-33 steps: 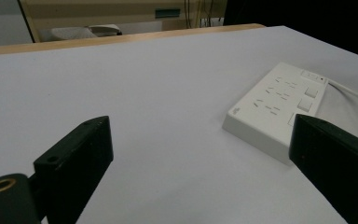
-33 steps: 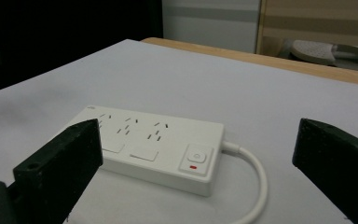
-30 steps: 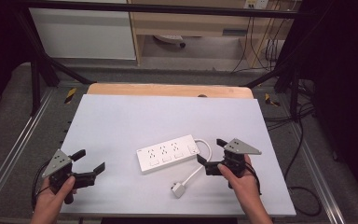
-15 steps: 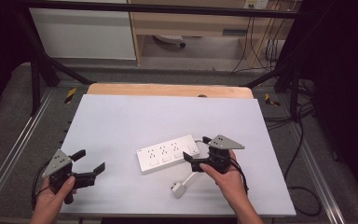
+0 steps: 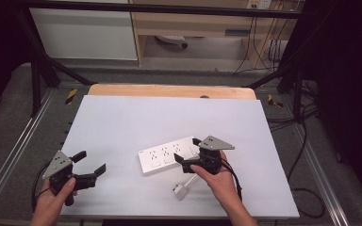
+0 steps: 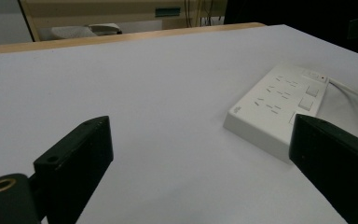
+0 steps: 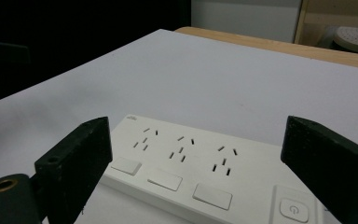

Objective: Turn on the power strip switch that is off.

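Power strip (image 5: 170, 155), white, lies flat on the pale table top (image 5: 136, 120), a little nearer the person than the table's middle, its long axis tilted so the end by the right gripper (image 5: 188, 154) sits farther from the person. In the right gripper view the strip shows 3 groups of socket slots in a row, 3 square switches below them and 1 power button (image 7: 290, 206) at the end. A white cord (image 5: 192, 180) leaves the strip's right end and runs toward the person to a white plug (image 5: 181, 191) resting on the table just short of the strip.

The right gripper is held by the person's right hand (image 5: 217, 175) at the strip's right end. Its 2 black jaws stand wide apart, 1 on each side of that end in its own view, and they grip nothing; whether they touch the strip cannot be told. A grey three-cornered plate (image 5: 215, 142) tops it, and a dark cable (image 5: 236, 180) trails back along the forearm.

The left gripper (image 5: 88, 165) sits well left of the strip, near the table's front left corner, held by the left hand (image 5: 56, 192). Its jaws are also spread wide and empty, pointing toward the strip, which lies between them at the right in the left gripper view.
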A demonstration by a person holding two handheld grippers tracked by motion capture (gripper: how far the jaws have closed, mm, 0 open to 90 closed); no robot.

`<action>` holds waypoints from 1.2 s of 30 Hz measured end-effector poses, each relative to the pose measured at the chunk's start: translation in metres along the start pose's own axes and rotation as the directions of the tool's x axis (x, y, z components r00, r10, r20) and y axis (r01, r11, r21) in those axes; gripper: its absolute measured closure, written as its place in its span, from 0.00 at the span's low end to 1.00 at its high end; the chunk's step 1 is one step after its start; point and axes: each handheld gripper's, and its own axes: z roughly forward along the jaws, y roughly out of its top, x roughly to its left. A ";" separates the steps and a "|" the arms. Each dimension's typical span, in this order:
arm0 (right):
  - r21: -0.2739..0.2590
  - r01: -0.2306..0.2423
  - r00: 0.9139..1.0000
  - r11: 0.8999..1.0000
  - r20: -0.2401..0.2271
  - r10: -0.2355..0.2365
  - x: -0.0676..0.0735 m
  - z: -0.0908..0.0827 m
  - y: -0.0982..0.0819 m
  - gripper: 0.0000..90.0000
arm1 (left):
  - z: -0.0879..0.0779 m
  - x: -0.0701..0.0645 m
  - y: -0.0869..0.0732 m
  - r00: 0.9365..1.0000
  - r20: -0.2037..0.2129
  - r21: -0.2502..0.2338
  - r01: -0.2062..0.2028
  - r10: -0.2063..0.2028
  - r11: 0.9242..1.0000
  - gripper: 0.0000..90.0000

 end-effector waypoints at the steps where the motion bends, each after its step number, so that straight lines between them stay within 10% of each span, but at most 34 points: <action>1: -0.001 0.000 1.000 1.000 -0.002 0.000 0.001 0.001 0.000 0.12 | 0.000 0.000 0.000 1.000 0.000 0.000 0.000 0.000 1.000 0.07; 36: 0.040 0.066 0.996 0.997 -0.069 -0.063 0.039 0.038 -0.012 0.63 | 0.000 0.001 0.000 1.000 -0.001 0.001 -0.003 0.003 1.000 0.07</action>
